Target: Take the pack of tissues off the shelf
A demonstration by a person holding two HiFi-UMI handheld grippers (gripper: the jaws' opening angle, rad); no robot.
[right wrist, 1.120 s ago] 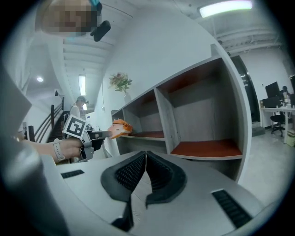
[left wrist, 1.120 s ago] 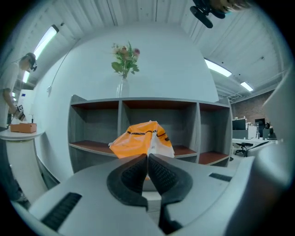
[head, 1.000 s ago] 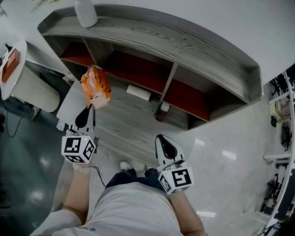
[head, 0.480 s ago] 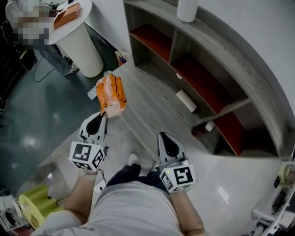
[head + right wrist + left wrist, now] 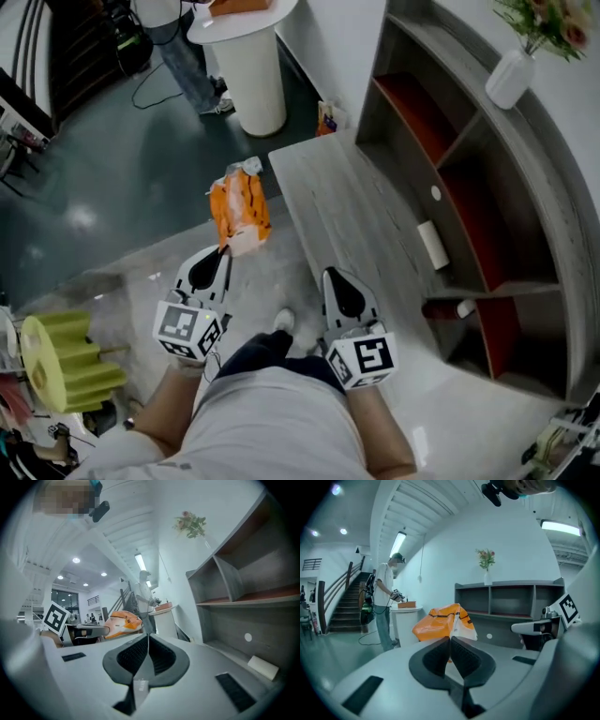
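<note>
The pack of tissues (image 5: 239,208) is orange and white plastic. It hangs over the floor, left of the grey shelf unit (image 5: 466,142), with my left gripper (image 5: 223,251) shut on its near end. In the left gripper view the pack (image 5: 440,620) bulges just beyond the closed jaws of that gripper (image 5: 450,639). My right gripper (image 5: 330,274) is shut with nothing in it, held level beside the left one, near the shelf's low platform (image 5: 347,202). In the right gripper view the jaws (image 5: 148,637) meet, and the pack (image 5: 123,620) shows far to the left.
A white roll (image 5: 433,245) lies on the platform by the red-floored compartments. A white vase (image 5: 511,77) with flowers stands on top. A round white pedestal table (image 5: 248,56) and a standing person (image 5: 178,37) are ahead. A yellow ribbed object (image 5: 56,361) sits at my left.
The view has swung left, so the shelf has gone from the top to the right. The left gripper has carried the pack away from the shelf, over the floor. Both grippers stay shut.
</note>
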